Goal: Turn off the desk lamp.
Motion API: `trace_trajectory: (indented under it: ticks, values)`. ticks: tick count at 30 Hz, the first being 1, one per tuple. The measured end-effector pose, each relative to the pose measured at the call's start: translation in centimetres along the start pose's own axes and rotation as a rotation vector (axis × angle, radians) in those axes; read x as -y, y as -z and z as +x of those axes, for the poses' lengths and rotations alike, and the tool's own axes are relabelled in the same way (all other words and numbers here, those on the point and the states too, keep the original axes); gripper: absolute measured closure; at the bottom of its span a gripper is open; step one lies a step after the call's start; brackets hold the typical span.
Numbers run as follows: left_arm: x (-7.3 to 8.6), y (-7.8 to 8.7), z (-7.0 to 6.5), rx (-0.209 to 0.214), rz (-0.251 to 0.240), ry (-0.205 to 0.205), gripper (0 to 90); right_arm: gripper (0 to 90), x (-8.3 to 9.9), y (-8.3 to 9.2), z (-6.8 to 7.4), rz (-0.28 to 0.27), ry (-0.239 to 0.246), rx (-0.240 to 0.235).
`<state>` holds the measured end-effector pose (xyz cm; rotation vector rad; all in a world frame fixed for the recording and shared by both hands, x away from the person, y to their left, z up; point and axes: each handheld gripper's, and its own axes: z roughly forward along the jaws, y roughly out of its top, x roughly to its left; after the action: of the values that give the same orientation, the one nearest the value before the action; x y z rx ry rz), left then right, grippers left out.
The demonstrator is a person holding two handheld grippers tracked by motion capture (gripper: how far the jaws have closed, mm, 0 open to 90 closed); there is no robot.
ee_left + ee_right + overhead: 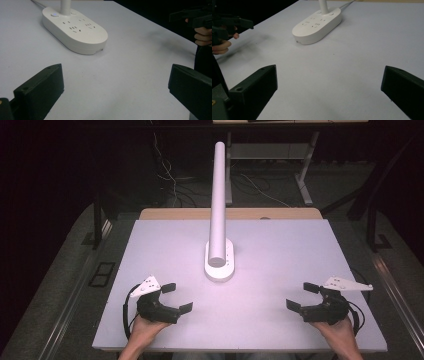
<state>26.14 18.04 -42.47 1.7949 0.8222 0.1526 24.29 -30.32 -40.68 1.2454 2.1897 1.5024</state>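
A white oval power strip base [219, 268] with sockets on top [75, 30] [318, 23] lies at the middle of the white table [280, 250], and a white tube [218, 200] rises from it toward the camera. My left gripper [177, 298] hovers near the front left, jaws wide open and empty, pointing right toward the base. At the front right my right gripper [302, 296] is likewise open and empty, pointing left. In the left gripper view my left gripper [116, 91] frames bare tabletop; the right gripper view shows my right gripper [329, 93] over bare tabletop too.
A cable [347, 3] leaves the base toward the table's far edge. Dark floor, cables and table legs [305, 180] lie beyond the table. Bare tabletop [240, 320] spreads between the two grippers.
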Motion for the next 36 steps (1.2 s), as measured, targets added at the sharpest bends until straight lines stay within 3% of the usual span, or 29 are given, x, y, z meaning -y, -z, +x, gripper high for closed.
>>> trace_trajectory:
  ticks: [10, 23, 36]
  values:
    - [0.0, 0.3, 0.3, -0.008, -0.007, 0.006, 0.0, 0.6, -0.2, 0.1, 0.3, 0.001, -0.003, -0.011]
    - [0.0, 0.5, 0.3, -0.013, -0.013, 0.005, 0.0, 0.6, -0.2, 0.1, 0.4, 0.041, -0.015, -0.018]
    - [0.1, 0.7, 0.3, -0.016, -0.020, 0.012, 0.0, 0.6, -1.3, -0.1, 0.6, 0.084, 0.011, -0.025]
